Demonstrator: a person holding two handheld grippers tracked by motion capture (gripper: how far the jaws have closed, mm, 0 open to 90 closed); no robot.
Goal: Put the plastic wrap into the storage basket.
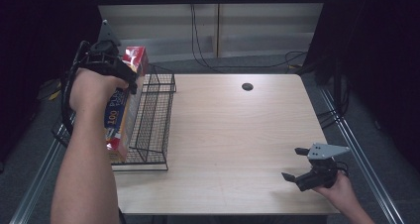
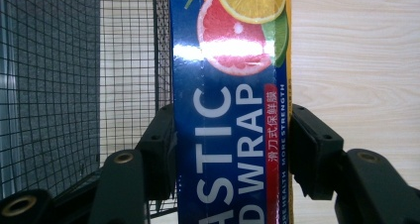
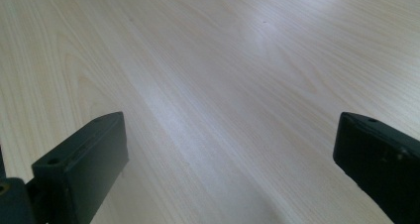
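Left tool clamped on a plastic wrap box over the wire basket; right tool idle with jaws apart.

High view: at 9 o'clock on the bench [image 1: 233,135], the left tool [image 1: 130,75] holds the plastic wrap box [image 1: 120,116] tilted above the wire basket [image 1: 153,117]; the right tool [image 1: 293,163] rests at 4 o'clock, jaws spread. Left gripper view: both jaws press the box's [image 2: 230,115] sides, basket mesh [image 2: 74,85] at 9 o'clock. Right gripper view: jaws wide apart over bare bench [image 3: 223,85].
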